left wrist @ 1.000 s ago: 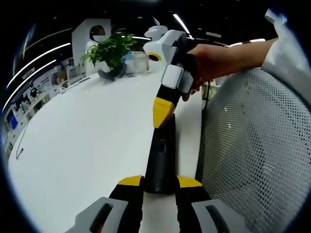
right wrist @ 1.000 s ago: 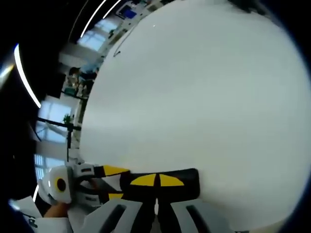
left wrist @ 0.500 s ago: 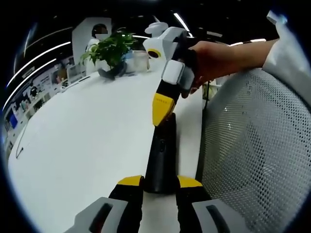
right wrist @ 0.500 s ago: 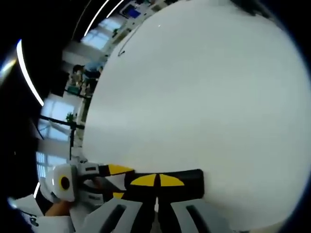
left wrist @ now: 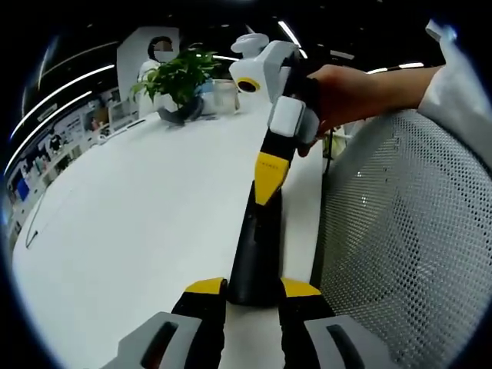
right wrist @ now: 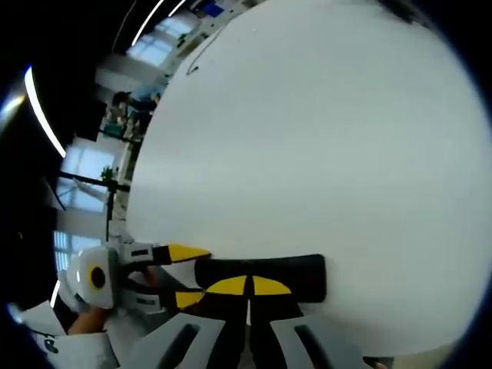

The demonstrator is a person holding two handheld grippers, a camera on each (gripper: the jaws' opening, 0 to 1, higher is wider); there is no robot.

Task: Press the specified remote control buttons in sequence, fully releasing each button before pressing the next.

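A long black remote (left wrist: 257, 246) lies along the white table (left wrist: 138, 200), near its right edge. My left gripper (left wrist: 254, 290) is shut on the remote's near end, one yellow fingertip on each side. My right gripper (left wrist: 269, 175) comes in from the upper right in a person's hand (left wrist: 354, 92). It is shut, with its joined yellow tips pointing down at the remote's far half. In the right gripper view the right gripper (right wrist: 247, 286) sits over the remote (right wrist: 292, 273), and the left gripper (right wrist: 191, 275) clasps the remote's end from the left. I cannot tell whether the tips touch a button.
A grey mesh chair back (left wrist: 407, 231) stands close against the table's right edge. A potted green plant (left wrist: 178, 77) and a glass container (left wrist: 221, 96) sit at the far end, with a person (left wrist: 160, 50) behind. The table (right wrist: 307, 138) stretches broad and white to the left.
My right gripper has shifted slightly up and to the right over the remote's far half in the left gripper view. The left gripper keeps its hold and the remote has not moved.
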